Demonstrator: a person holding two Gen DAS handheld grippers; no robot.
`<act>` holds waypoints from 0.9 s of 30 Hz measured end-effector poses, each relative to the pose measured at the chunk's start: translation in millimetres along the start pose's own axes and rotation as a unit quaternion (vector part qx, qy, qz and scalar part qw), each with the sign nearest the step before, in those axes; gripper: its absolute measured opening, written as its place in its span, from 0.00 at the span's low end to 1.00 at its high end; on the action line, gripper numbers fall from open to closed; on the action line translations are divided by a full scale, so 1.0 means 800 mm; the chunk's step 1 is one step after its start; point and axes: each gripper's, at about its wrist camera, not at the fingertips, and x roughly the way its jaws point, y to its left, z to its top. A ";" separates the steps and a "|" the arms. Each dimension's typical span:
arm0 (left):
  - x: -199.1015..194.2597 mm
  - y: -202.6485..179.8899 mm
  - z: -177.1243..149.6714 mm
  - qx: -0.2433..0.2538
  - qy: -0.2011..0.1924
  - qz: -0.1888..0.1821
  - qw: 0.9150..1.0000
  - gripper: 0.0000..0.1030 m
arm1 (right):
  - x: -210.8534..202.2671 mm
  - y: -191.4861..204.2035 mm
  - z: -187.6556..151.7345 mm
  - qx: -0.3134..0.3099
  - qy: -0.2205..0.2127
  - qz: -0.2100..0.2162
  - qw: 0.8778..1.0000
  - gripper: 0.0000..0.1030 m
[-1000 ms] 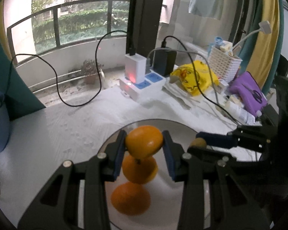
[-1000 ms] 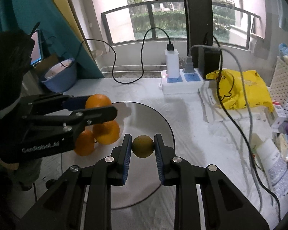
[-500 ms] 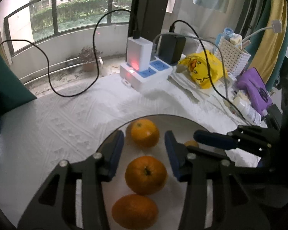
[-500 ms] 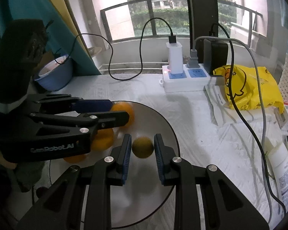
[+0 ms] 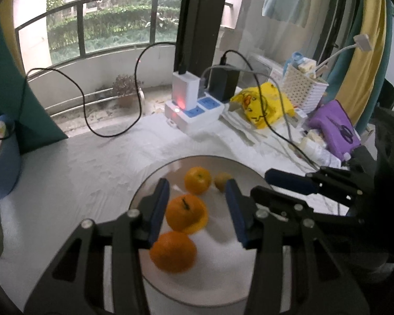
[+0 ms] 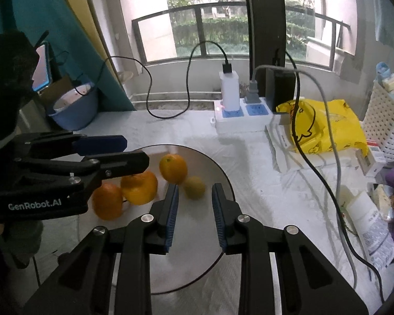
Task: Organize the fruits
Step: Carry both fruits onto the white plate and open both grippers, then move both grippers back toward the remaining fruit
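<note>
Both jaws wide, empty; plate [image 6: 224, 181]: three oranges [image 6: 172, 168], one lemon [image 6: 194, 187].

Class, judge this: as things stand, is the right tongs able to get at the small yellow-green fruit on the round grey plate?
Probably yes. The right tongs are open, and the small yellow-green fruit lies just ahead of their tips on the round grey plate, with nothing between. The nearest orange sits beside it, leaving little room.
</note>
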 end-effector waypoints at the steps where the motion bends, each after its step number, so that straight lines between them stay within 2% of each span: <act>1: -0.005 -0.002 -0.002 0.000 -0.002 0.000 1.000 0.45 | -0.004 0.002 0.000 0.000 -0.002 0.000 1.000 0.27; 17: -0.102 -0.044 -0.045 -0.001 -0.038 0.000 0.999 0.45 | -0.088 0.033 -0.032 -0.005 -0.025 0.001 1.000 0.27; 27: -0.135 -0.061 -0.087 -0.011 -0.041 0.006 0.999 0.45 | -0.122 0.049 -0.064 -0.009 -0.026 0.003 1.000 0.27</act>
